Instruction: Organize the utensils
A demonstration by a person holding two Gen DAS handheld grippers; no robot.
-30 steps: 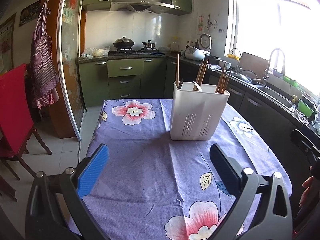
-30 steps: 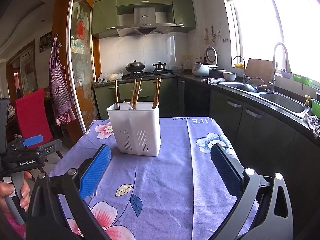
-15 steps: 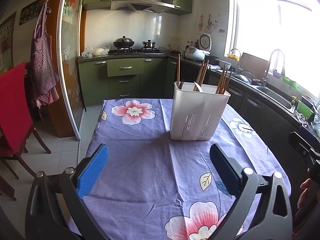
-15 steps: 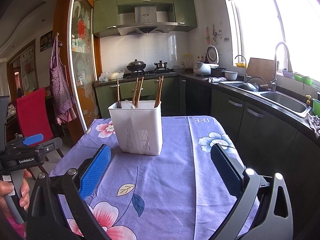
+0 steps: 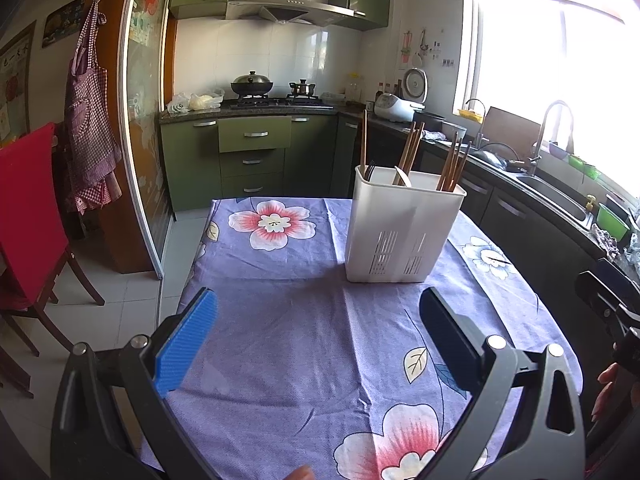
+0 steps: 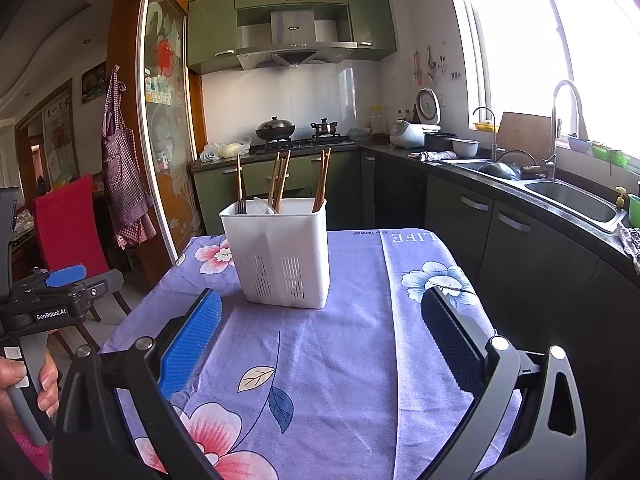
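A white utensil holder (image 5: 402, 232) stands upright on the purple flowered tablecloth (image 5: 304, 344); it also shows in the right wrist view (image 6: 282, 252). Several wooden chopsticks (image 5: 412, 152), a dark fork (image 6: 241, 206) and a white spoon (image 6: 264, 206) stand in it. My left gripper (image 5: 318, 320) is open and empty, held above the cloth short of the holder. My right gripper (image 6: 320, 320) is open and empty, also short of the holder. The left gripper's body shows at the left edge of the right wrist view (image 6: 52, 300).
The table's left edge drops to a tiled floor (image 5: 120, 280) with a red chair (image 5: 28, 216). Dark green counters with a sink (image 6: 568, 196) run along the right. A stove with pots (image 6: 296, 132) is at the back.
The right wrist view has drifted slightly, so the holder sits a little further right in it. Both grippers stay open and empty.
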